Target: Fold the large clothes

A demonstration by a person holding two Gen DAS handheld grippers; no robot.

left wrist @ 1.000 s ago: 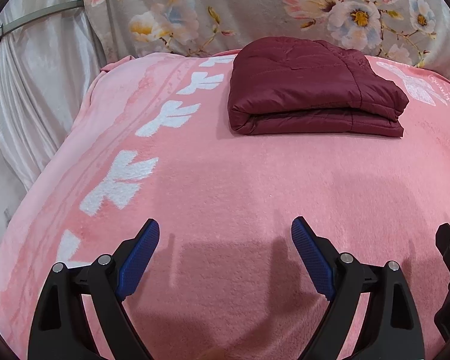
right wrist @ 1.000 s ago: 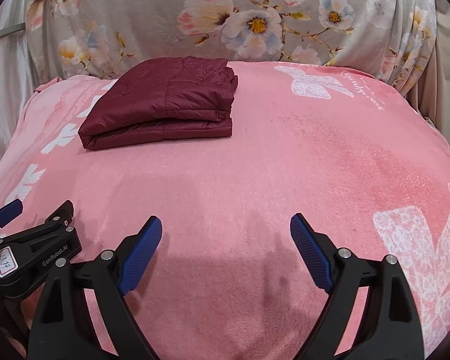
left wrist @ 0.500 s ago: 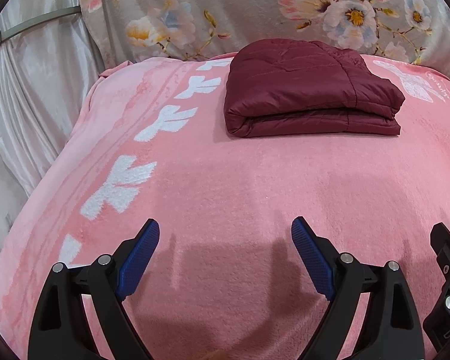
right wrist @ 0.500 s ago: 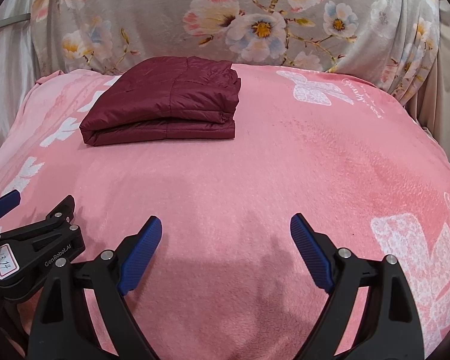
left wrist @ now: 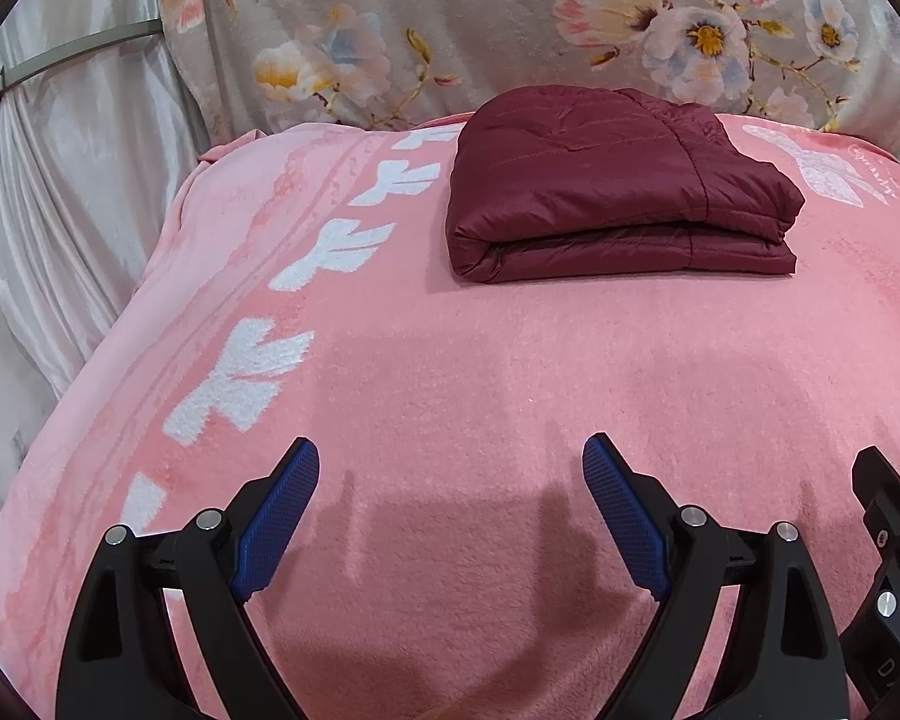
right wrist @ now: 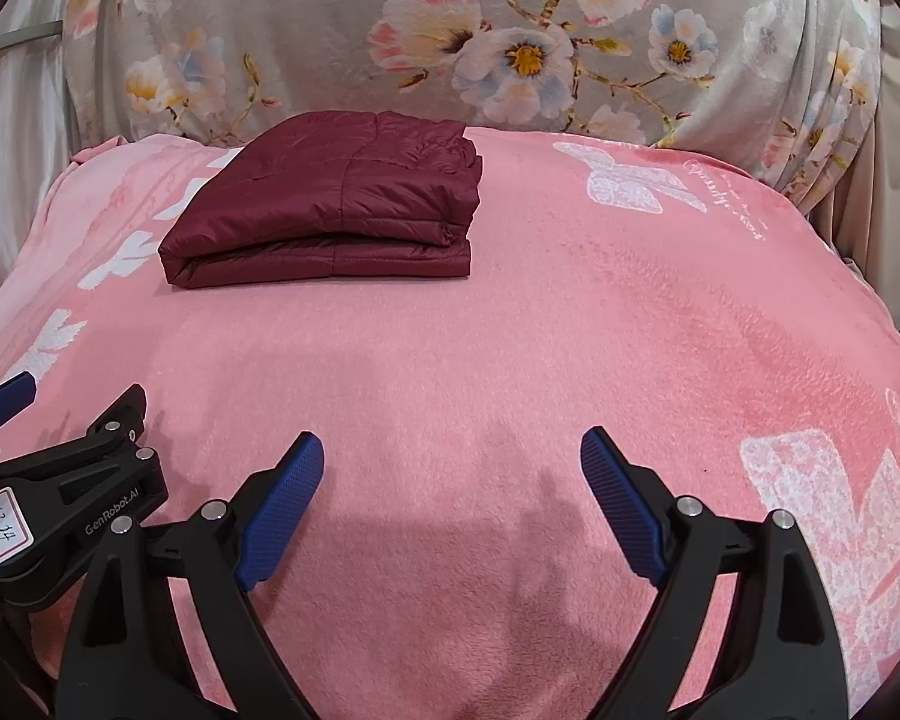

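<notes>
Lying where: a maroon quilted jacket (left wrist: 618,192) sits folded into a thick, neat rectangle on the pink blanket (left wrist: 450,390), toward its far end, close under the floral cloth (left wrist: 480,30) that hangs behind the bed.
Jacket's layers: the fold shows stacked layers along the near edge, with the rounded fold on the left side in both views.
Left gripper: the left gripper (left wrist: 450,510) hovers over the near part of the blanket with its jaws standing wide and nothing between the blue pads (left wrist: 279,519); only bare pink pile shows in the gap.
Right gripper: the right gripper (right wrist: 450,504) hangs beside it, also spread wide and empty, its blue pads (right wrist: 282,516) apart over bare blanket.
Jacket to left gripper: well apart, straight ahead and slightly right of the gap between the fingers.
Jacket to right gripper: well apart too, ahead and off to the left.
Grippers to each other: side by side and close; each one's black frame shows at the edge of the other's view, the left gripper carrying a small white label (right wrist: 6,525) with handwritten digits.
Blanket: pink with white leaf-like motifs (left wrist: 240,378) running along its left side and larger white prints on the right.
Left of bed: a pale satin curtain (left wrist: 60,180) hangs in folds.
</notes>
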